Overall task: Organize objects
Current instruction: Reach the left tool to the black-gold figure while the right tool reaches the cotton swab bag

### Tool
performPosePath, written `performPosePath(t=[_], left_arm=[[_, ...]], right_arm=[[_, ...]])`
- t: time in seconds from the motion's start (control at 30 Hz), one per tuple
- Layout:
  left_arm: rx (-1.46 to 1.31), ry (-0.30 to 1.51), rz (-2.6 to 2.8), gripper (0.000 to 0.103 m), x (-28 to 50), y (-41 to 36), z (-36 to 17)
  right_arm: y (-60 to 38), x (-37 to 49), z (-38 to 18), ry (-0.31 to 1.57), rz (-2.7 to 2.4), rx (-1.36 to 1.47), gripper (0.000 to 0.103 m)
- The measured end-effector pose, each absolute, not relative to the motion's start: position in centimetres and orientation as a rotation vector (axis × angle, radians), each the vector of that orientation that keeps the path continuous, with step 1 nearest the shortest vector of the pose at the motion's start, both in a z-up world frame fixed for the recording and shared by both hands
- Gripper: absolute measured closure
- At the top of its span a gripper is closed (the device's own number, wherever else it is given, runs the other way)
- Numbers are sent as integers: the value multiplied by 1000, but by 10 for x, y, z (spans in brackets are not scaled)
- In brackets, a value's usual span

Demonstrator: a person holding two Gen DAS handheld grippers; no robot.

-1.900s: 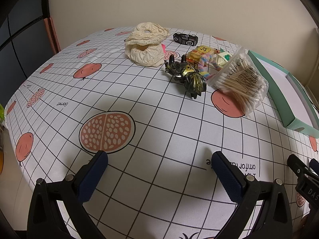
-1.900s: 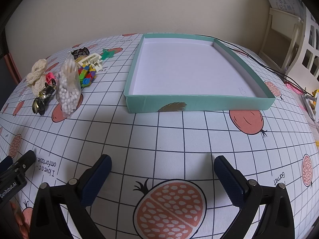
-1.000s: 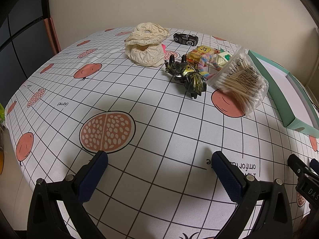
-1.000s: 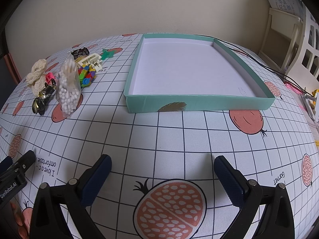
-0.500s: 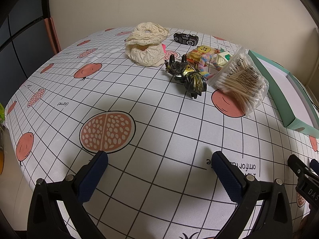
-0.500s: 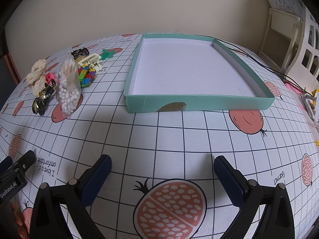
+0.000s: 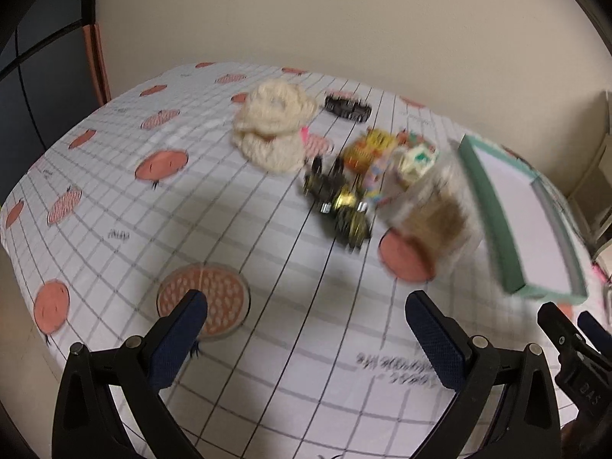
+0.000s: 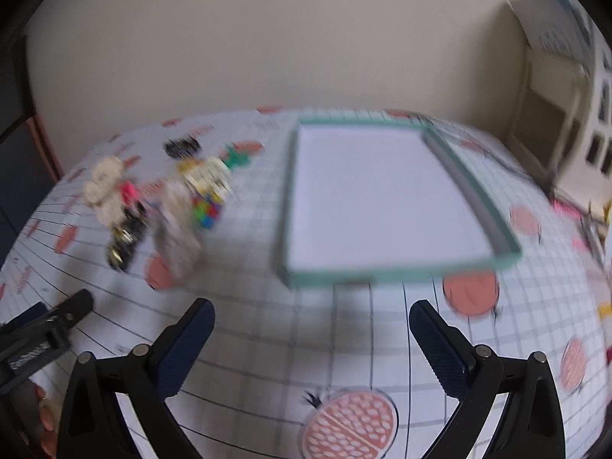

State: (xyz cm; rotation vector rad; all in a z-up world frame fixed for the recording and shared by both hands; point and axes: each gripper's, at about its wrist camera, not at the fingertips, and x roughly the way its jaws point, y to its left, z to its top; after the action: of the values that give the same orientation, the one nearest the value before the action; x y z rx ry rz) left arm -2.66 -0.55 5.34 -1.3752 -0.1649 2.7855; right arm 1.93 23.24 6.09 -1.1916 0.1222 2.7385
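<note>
Hovering over the tablecloth (image 7: 267,267), left gripper (image 7: 306,329) and right gripper (image 8: 311,329) both have fingers apart, holding nothing

Plain cream wall (image 8: 267,38) behind the table; both views motion-blurred. Table covered by white grid-patterned cloth (image 7: 229,229) printed with red pomegranates. Dark panelled surface (image 7: 42,76) at far left with a reddish-brown vertical edge. White slatted furniture (image 8: 566,114) at right against the wall.
</note>
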Motion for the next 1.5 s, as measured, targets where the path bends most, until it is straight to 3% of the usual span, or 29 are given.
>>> performPosePath(t=[0.37, 0.53, 1.1, 1.5], left_arm=[[-1455, -196, 2727, 0, -77, -8, 102], [-1539, -341, 2652, 0, -104, -19, 107], [-1711, -419, 2595, 1, -156, -19, 59], [-1764, -421, 2582, 11, -157, -10, 40]], right_arm=[[204, -23, 144, 55, 2882, -1185, 0], [201, -43, 150, 88, 2894, -1238, 3], [178, -107, 73, 36, 2836, -1657, 35], [165, -112, 51, 136, 2821, -1798, 56]])
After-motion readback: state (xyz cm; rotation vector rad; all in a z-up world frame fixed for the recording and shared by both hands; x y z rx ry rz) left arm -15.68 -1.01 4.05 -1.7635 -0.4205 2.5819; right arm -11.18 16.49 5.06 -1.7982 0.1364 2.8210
